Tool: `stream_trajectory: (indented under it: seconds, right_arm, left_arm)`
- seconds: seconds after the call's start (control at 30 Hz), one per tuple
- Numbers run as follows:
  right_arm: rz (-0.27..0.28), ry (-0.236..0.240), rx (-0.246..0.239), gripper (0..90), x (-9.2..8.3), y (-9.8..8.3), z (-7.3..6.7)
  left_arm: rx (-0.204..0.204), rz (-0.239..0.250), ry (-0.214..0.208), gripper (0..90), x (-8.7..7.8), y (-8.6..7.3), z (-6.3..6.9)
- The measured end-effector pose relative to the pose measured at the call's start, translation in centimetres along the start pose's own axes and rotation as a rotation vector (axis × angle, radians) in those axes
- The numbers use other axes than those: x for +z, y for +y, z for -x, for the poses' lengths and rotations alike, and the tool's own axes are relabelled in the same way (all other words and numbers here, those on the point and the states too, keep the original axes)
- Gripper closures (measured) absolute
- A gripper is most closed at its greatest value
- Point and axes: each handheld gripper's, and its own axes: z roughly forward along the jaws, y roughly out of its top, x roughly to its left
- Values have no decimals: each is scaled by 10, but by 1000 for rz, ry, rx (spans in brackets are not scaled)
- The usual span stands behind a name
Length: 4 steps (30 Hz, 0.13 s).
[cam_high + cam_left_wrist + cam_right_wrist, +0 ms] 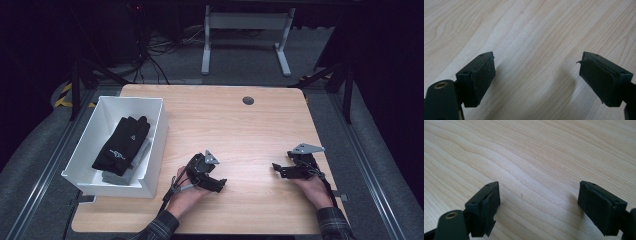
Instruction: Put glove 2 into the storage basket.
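At the left of the high view a white bin (150,145) sat on the table (250,130), its near corner at the table's lower-left edge. Inside it a black glove (122,145) lay on top of something grey (116,177), fingers pointing toward the upper part of the frame. Just right of the bin, low in the frame, the left hand (186,197) held the left gripper (220,185) down near the wood; in its own view the left gripper (536,75) had its jaws spread wide, released, bare wood between them. Well apart, at the lower right, the right hand (315,189) held the right gripper (278,169), pointing left. In its own view the right gripper (539,205) was likewise released, nothing between the pads (596,210).
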Motion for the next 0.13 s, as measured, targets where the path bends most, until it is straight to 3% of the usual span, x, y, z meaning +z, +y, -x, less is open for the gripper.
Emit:
stream_trajectory:
  seconds: [0.13]
  right_arm:
    - [0,1,0,185,0,0,0]
  left_arm:
    - [24,-5,20,134,1,0,2]
